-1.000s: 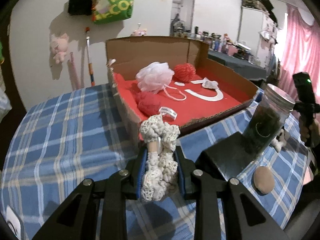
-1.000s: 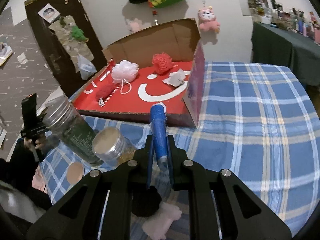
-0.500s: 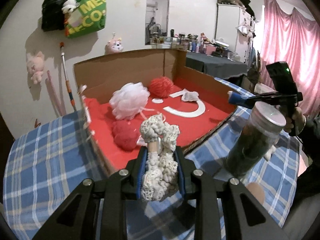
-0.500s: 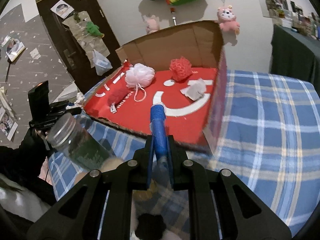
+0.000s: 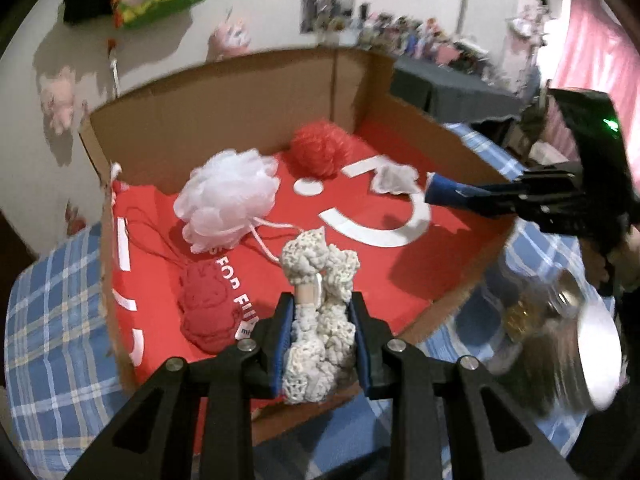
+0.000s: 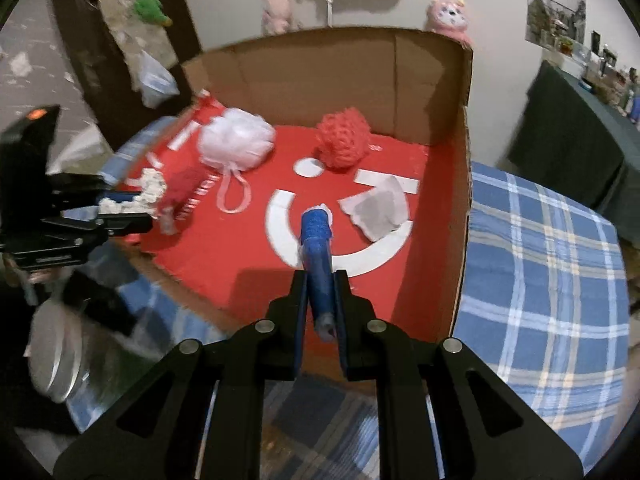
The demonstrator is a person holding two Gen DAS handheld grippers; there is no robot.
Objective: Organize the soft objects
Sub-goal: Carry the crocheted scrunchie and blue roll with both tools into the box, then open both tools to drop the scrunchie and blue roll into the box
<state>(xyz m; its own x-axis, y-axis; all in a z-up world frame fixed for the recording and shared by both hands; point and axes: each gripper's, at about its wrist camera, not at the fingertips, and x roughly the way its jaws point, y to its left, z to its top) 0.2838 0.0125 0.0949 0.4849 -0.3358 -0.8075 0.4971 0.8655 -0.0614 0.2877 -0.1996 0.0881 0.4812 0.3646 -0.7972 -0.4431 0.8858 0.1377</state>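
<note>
My left gripper (image 5: 319, 312) is shut on a cream crocheted scrubber (image 5: 318, 308) and holds it over the near edge of the open cardboard box (image 5: 248, 92) with a red floor. My right gripper (image 6: 320, 280) is shut on a rolled blue cloth (image 6: 317, 240) and holds it over the box's near edge; it also shows in the left wrist view (image 5: 460, 194). In the box lie a white mesh pouf (image 5: 226, 196), a red pouf (image 5: 320, 152), a dark red cloth (image 5: 206, 304) and a grey-white cloth (image 5: 394, 178).
The box stands on a blue plaid tablecloth (image 6: 540, 280). A glass jar with a metal lid (image 5: 560, 344) stands right of the left gripper, blurred. A dark table (image 6: 572, 128) is at the far right. Plush toys hang on the wall behind.
Both grippers have moved forward and up toward the box, each still holding its object. They now hang over the box's near edge.
</note>
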